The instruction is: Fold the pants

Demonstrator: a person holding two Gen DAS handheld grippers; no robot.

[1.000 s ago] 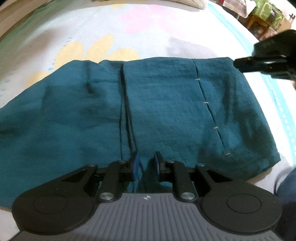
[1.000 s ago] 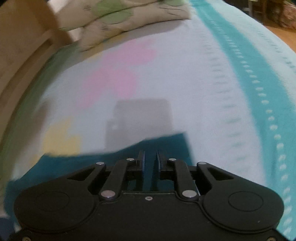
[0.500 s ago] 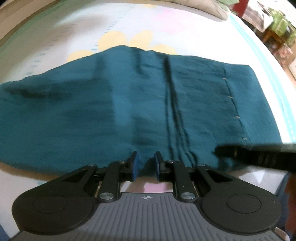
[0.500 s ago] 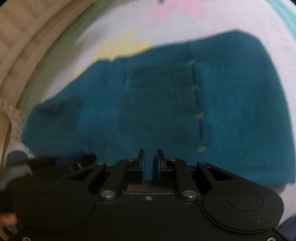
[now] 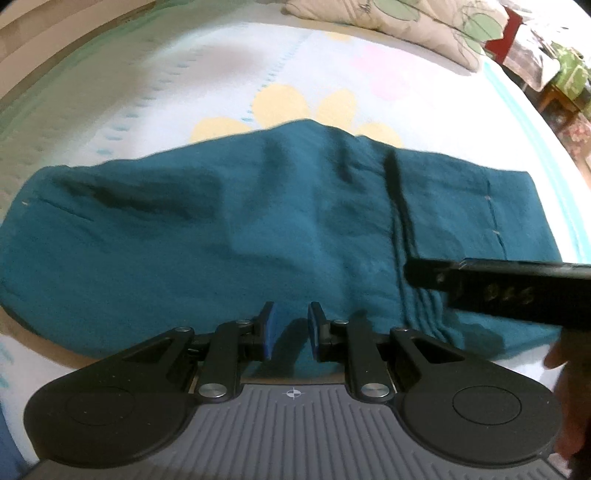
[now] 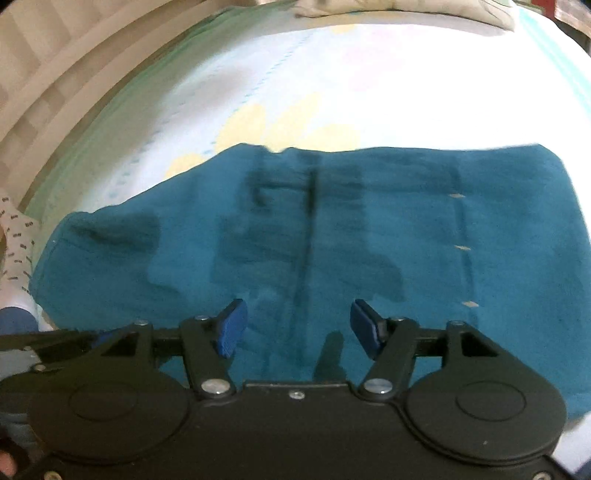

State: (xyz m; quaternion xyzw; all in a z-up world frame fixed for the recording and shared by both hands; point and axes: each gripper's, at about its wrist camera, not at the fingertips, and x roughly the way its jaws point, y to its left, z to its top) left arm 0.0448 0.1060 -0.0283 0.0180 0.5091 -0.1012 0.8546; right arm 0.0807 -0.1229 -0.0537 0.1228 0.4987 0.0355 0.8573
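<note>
The teal pants (image 5: 258, 236) lie folded and flat across the flowered bedsheet (image 5: 207, 74), close to the near edge of the bed. A pillow (image 5: 406, 18) rests at the far edge. The left gripper (image 5: 290, 330) hovers over the near hem of the pants; its blue pads have only a narrow gap, and nothing is between them. The right gripper (image 6: 297, 328) is spread wide above the cloth, holding nothing.
</note>
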